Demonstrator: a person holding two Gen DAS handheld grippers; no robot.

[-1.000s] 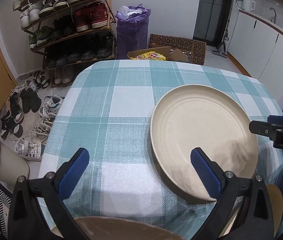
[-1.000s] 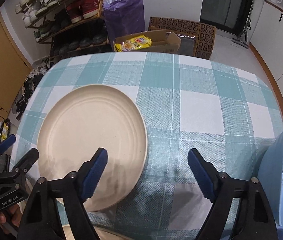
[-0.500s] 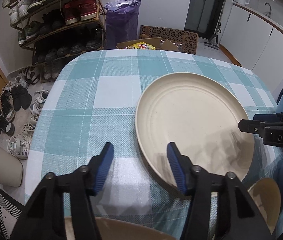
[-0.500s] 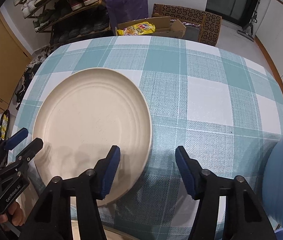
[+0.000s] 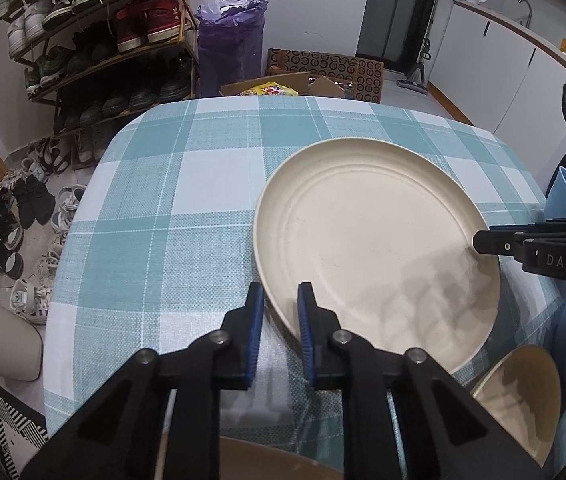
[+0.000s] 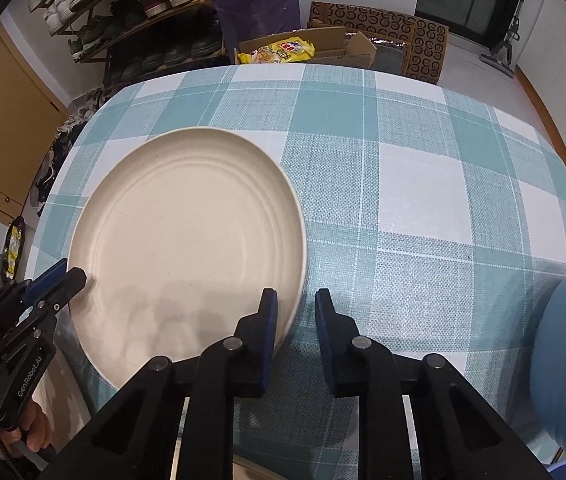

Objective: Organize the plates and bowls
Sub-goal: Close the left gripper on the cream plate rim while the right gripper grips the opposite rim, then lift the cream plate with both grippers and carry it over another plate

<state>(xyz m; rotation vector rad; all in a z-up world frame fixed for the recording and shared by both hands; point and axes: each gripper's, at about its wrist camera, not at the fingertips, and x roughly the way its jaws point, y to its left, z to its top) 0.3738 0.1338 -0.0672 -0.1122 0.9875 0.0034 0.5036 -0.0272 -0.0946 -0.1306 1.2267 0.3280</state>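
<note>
resting flat on checked cloth [image 5: 155,240]: big cream plate [image 5: 363,248], ridged rings inside.

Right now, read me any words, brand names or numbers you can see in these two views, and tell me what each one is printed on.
"DAS": white letters on the black body of the right gripper, seen from the left wrist view.
"GenRobot.AI": white letters on the black body of the left gripper, seen from the right wrist view.
Yellow snack bag in the cardboard box: printing is there, too small to read.
Red shoes on the rack: a white mark, unreadable.
</note>
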